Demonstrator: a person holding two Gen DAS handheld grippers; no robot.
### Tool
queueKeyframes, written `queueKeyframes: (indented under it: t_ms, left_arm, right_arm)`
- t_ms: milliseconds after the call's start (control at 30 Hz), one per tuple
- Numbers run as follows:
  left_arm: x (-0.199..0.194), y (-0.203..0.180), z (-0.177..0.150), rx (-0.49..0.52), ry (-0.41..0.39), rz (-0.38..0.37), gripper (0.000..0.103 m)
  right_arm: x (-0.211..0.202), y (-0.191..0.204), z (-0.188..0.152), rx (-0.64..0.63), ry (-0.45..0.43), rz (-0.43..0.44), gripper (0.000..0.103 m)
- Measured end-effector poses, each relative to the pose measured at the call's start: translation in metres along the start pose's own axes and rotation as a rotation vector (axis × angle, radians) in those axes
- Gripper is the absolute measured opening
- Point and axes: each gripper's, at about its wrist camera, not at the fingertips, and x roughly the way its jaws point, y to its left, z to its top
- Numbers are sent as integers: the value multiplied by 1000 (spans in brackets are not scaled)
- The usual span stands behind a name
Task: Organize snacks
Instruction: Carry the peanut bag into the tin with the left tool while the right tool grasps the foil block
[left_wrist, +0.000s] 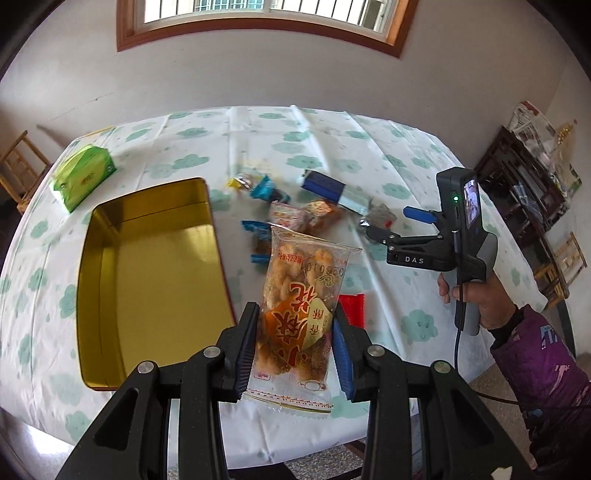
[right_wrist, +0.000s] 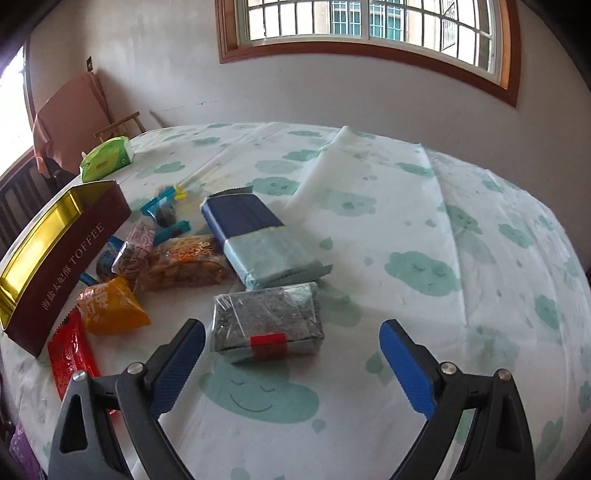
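The left gripper (left_wrist: 295, 347) pinches a clear crinkly packet of fried twists (left_wrist: 301, 314) by its near end above the table (left_wrist: 369, 155), just right of the open gold tin (left_wrist: 155, 273), so the slippery film may slide free, while the right gripper (right_wrist: 291, 363), fingers spread, hovers over the grey foil-wrapped block (right_wrist: 266, 317).

A glossy, gold-toned metal lining is shown by the open tin (left_wrist: 147, 266), while the snack packet (left_wrist: 299, 314) is wrapped in clear, shiny plastic film. The tabletop (right_wrist: 406, 229) is covered by a smooth, thin printed cloth, and a crinkled silvery foil finish is seen on the near packet (right_wrist: 266, 321).
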Motion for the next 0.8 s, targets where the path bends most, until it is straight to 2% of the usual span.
queueKeyframes:
  t_ms: [100, 133, 167, 333, 500, 700, 800]
  left_arm:
    - [-2, 5, -1, -12, -6, 14, 34]
    - [-2, 5, 0, -15, -8, 17, 34]
    - [-2, 7, 0, -20, -10, 20, 34]
    - [-6, 19, -2, -52, -34, 47, 34]
    - [-11, 39, -5, -87, -51, 85, 34]
    - [-7, 67, -6, -120, -57, 130, 34]
    - [-1, 81, -6, -132, -53, 164, 34]
  right_arm:
    - [12, 0, 1, 0, 36, 26, 97]
    - [15, 0, 1, 1, 37, 42, 85]
    - [17, 1, 2, 1, 44, 58, 62]
    - [9, 5, -5, 6, 31, 17, 61]
    - [-26, 5, -26, 93, -68, -28, 61]
    - [-40, -18, -40, 211, -68, -98, 61]
    - [-38, -28, -42, 256, -51, -106, 62]
